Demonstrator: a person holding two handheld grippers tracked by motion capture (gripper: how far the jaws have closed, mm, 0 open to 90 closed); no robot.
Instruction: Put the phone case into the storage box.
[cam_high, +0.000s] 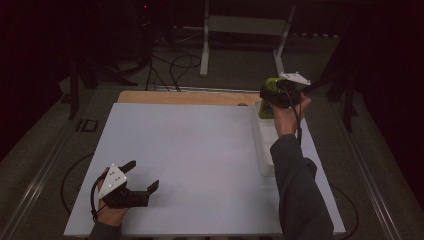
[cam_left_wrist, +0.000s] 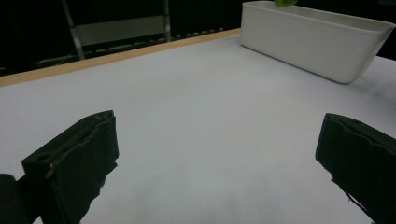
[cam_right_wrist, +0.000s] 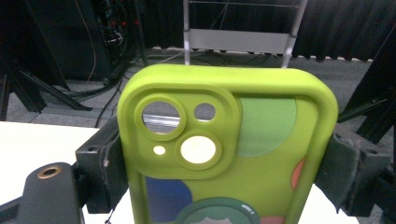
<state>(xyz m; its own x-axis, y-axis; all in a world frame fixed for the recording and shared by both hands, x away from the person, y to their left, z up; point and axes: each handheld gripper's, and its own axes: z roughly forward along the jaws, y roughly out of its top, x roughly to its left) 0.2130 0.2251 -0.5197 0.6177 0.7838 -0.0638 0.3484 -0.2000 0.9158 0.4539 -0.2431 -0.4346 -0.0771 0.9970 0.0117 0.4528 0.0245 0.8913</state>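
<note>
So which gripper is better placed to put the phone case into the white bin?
Right. The right gripper already clamps the phone case above the white bin; the left gripper is open and far away.

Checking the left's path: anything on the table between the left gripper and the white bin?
Nothing. In the left gripper view and the high view, the stretch of white table between the left gripper and the white bin is bare.
</note>
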